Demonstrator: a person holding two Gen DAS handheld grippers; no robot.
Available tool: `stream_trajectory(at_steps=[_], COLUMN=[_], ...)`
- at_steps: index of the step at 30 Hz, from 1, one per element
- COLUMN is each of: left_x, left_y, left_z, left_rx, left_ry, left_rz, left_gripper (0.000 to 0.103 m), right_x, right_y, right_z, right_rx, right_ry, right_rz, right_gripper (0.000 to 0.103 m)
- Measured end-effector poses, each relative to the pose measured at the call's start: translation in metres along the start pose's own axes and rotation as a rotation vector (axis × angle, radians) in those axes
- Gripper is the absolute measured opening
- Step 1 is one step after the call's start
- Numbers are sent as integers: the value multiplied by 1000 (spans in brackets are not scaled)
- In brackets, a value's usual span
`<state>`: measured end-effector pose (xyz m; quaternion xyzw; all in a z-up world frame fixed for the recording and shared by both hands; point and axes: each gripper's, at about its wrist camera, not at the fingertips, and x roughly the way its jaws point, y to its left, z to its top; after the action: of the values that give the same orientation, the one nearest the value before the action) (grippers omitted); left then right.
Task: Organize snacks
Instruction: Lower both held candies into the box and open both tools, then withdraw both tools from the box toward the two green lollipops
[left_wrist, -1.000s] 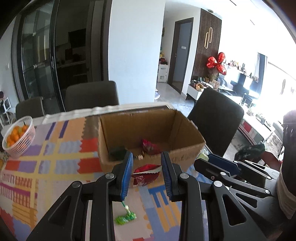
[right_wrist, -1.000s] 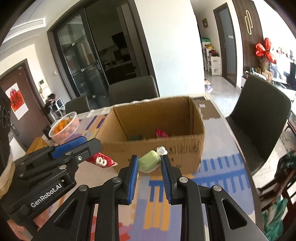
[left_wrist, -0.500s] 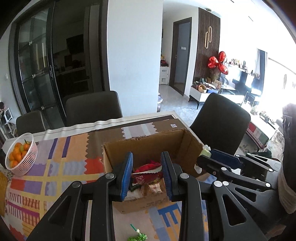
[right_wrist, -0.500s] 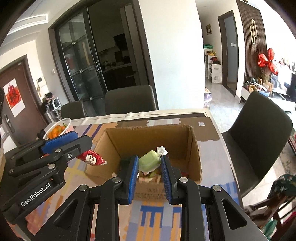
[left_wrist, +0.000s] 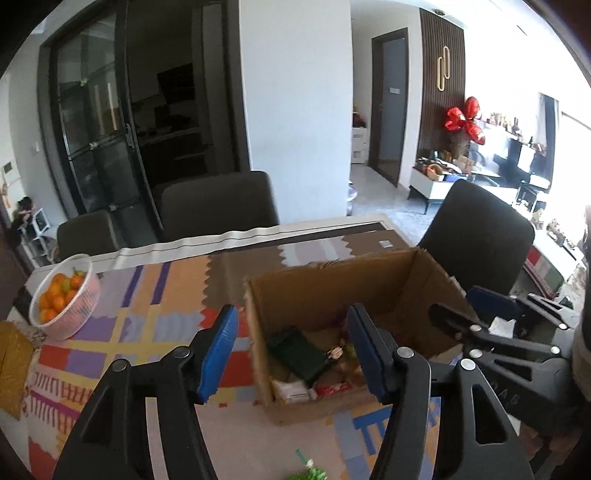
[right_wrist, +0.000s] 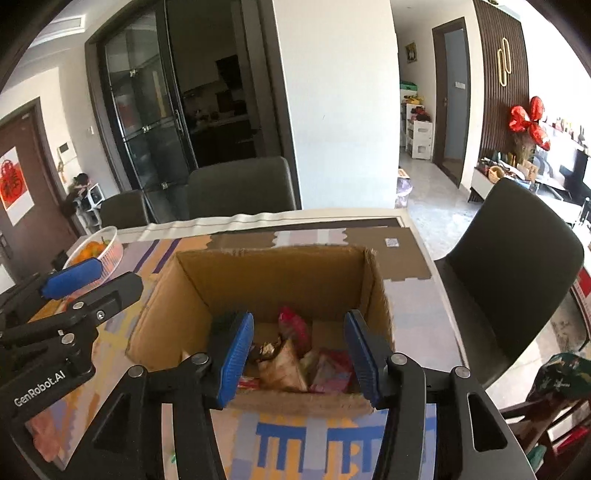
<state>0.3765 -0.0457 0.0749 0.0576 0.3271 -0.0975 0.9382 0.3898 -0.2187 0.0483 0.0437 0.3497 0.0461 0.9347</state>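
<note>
An open cardboard box (left_wrist: 406, 273) (right_wrist: 192, 295) stands on the patterned table mat and holds several snack packets, among them a dark green one (left_wrist: 299, 350) and red ones (right_wrist: 291, 328). My left gripper (left_wrist: 291, 350) is open and empty above the box's left part. My right gripper (right_wrist: 299, 350) is open and empty above the box's near edge. Each gripper shows in the other's view: the right one (left_wrist: 480, 310) and the left one (right_wrist: 88, 280). A small green snack (left_wrist: 306, 472) lies on the mat in front of the box.
A white basket of oranges (left_wrist: 62, 295) (right_wrist: 96, 251) stands at the table's far left. Dark chairs (left_wrist: 218, 210) (right_wrist: 517, 266) stand behind and to the right of the table. A flat cardboard sheet (right_wrist: 369, 240) lies behind the box.
Both grippers rose over the box and opened. The red packet left my left gripper and the green packet left my right gripper; both dropped into the box.
</note>
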Motion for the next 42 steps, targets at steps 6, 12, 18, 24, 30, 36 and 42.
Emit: stream_trajectory(at_steps=[6, 12, 18, 24, 30, 36, 42], left_x=[-24, -50, -65, -74, -70, -51, -27], left_y=[7, 17, 22, 26, 26, 26, 27], left_z=[-21, -44, -73, -105, -137, -167, -188], left_rx=[-22, -5, 68, 80, 111, 162, 202], left_ry=[9, -2, 13, 32, 72, 144, 199], left_rz=[1, 16, 38, 18, 3, -25, -89], left_gripper=[64, 65, 66, 66, 66, 65, 63], right_x=[-17, -34, -43, -45, -40, -24, -2], right_y=[14, 32, 54, 69, 80, 95, 105], right_z=[-14, -31, -57, -86, -116, -138, -152], right_rx=[-23, -49, -113, -180, -249, -328, -384], right_ry=[-18, -26, -6, 40, 92, 147, 209], right_rz=[24, 43, 61, 87, 111, 115, 147], right_gripper=[52, 52, 52, 52, 52, 52, 52])
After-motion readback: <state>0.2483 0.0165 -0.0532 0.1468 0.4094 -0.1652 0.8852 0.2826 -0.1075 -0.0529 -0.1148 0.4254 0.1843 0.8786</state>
